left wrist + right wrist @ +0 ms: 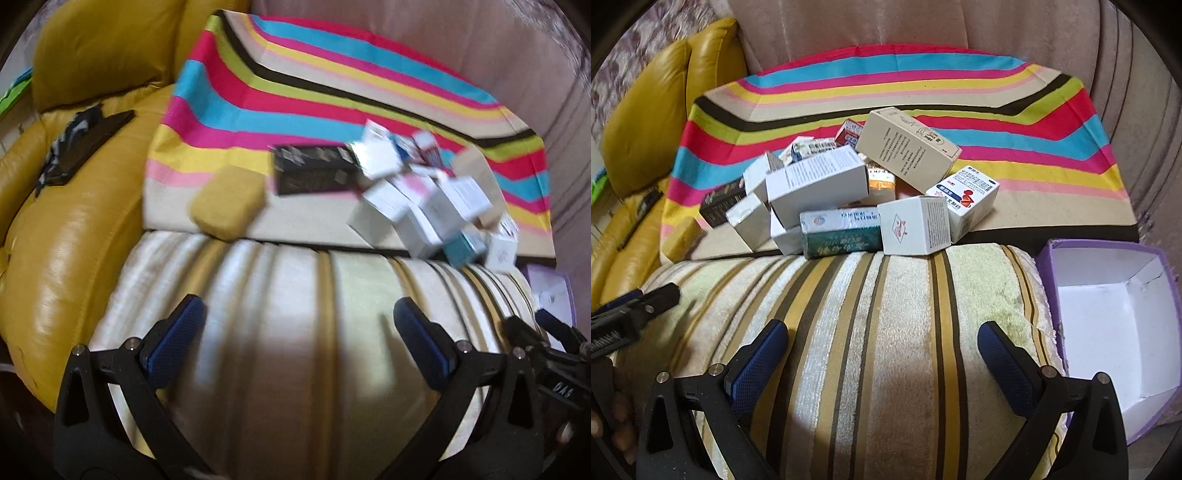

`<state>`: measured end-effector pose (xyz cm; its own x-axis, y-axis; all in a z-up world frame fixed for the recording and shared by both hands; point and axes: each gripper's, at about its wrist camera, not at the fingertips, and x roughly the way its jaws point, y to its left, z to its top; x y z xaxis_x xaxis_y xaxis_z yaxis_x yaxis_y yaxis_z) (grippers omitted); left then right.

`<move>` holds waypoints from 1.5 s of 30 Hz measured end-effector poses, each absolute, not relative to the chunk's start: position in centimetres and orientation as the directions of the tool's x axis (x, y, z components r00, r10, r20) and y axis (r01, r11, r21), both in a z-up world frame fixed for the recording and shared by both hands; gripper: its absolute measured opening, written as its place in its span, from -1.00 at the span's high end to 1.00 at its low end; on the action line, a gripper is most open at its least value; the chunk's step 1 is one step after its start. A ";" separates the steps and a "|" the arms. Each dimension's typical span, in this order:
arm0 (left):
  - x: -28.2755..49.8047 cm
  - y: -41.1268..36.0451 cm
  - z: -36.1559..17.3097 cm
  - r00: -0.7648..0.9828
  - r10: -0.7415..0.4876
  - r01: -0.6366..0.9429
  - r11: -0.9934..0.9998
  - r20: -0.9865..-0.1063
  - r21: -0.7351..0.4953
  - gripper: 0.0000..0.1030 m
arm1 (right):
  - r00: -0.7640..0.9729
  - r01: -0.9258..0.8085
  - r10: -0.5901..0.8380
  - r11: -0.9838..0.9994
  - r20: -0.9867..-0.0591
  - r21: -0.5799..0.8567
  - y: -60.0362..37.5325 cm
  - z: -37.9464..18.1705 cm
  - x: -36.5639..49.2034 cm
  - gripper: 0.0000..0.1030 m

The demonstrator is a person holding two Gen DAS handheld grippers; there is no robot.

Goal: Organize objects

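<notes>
A pile of small cardboard boxes (849, 184) lies on a bright striped cloth (1015, 110); it also shows blurred in the left wrist view (424, 199). In it are a large beige box (908, 151), a white box (816, 182), a green box (842, 232) and a white cube box (916, 225). A black box (314, 170) and a yellow case (227, 206) lie to the pile's left. An open purple box (1108, 317) with a white inside stands at the right. My left gripper (299, 325) and my right gripper (882, 347) are both open and empty, above a striped towel (886, 332), short of the pile.
A yellow leather cushion and seat (74, 221) lie to the left with a dark object (81, 140) on them. A pinkish sofa back (886, 29) rises behind the cloth. The other gripper shows at each view's side edge (635, 306).
</notes>
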<state>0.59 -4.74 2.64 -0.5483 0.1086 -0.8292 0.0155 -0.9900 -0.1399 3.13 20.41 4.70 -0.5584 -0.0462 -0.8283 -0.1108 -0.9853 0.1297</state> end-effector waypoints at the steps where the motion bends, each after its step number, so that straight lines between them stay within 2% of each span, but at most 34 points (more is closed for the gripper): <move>1: 0.2 -5.6 2.7 -0.554 0.082 0.038 -0.992 -0.828 -0.124 -1.00 | -0.557 -0.106 -0.059 -0.984 -0.829 0.141 20.7 4.7 2.7 -1.00; 5: -2.1 -8.1 2.3 -0.547 0.106 0.072 -0.982 -0.830 -0.173 -1.00 | -0.554 -0.092 -0.088 -0.982 -0.828 0.166 21.4 4.7 1.3 -1.00; 12: -8.5 -8.2 -0.2 -0.464 0.059 0.057 -0.994 -0.884 -0.096 -0.97 | -0.541 -0.130 -0.115 -0.967 -0.833 0.218 23.6 4.1 -1.1 -1.00; 15: -9.8 -8.1 -1.2 -0.433 0.040 0.059 -0.996 -0.900 -0.073 -0.68 | -0.530 -0.149 -0.103 -0.966 -0.842 0.212 24.0 3.7 -2.0 -1.00; 17: -10.1 -7.9 -1.8 -0.412 0.044 0.056 -0.996 -0.910 -0.074 -0.27 | -0.526 -0.148 -0.097 -0.968 -0.845 0.203 24.1 3.5 -2.5 -1.00; 20: -9.7 -7.7 -1.7 -0.429 0.033 0.055 -0.997 -0.903 -0.063 -0.14 | -0.523 -0.157 -0.091 -0.967 -0.848 0.201 24.5 3.3 -3.3 -1.00; 22: -9.1 -7.6 -1.1 -0.459 0.032 0.055 -0.996 -0.888 -0.065 -0.13 | -0.519 -0.161 -0.081 -0.968 -0.851 0.191 24.6 3.1 -3.7 -0.98; 28: -6.5 -6.5 0.7 -0.534 0.075 0.034 -0.993 -0.842 -0.110 -0.12 | -0.499 -0.141 -0.051 -0.980 -0.865 0.139 23.9 2.8 -4.6 -0.65; 32: -5.4 -5.5 1.5 -0.574 0.088 0.006 -0.994 -0.814 -0.112 -0.12 | -0.478 -0.132 -0.030 -0.986 -0.878 0.105 23.5 2.4 -4.9 -0.15; 45: -1.5 1.3 3.5 -0.600 0.229 -0.164 -0.973 -0.767 -0.162 -0.12 | -0.543 -0.150 -0.038 -0.979 -0.839 0.141 24.3 3.7 -2.6 -0.13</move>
<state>-1.45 1.26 3.45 -0.5998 0.2290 -0.7667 -0.1639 -0.9730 -0.1624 -2.65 24.34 3.68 -0.5431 -0.0376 -0.8389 -0.1501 -0.9786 0.1411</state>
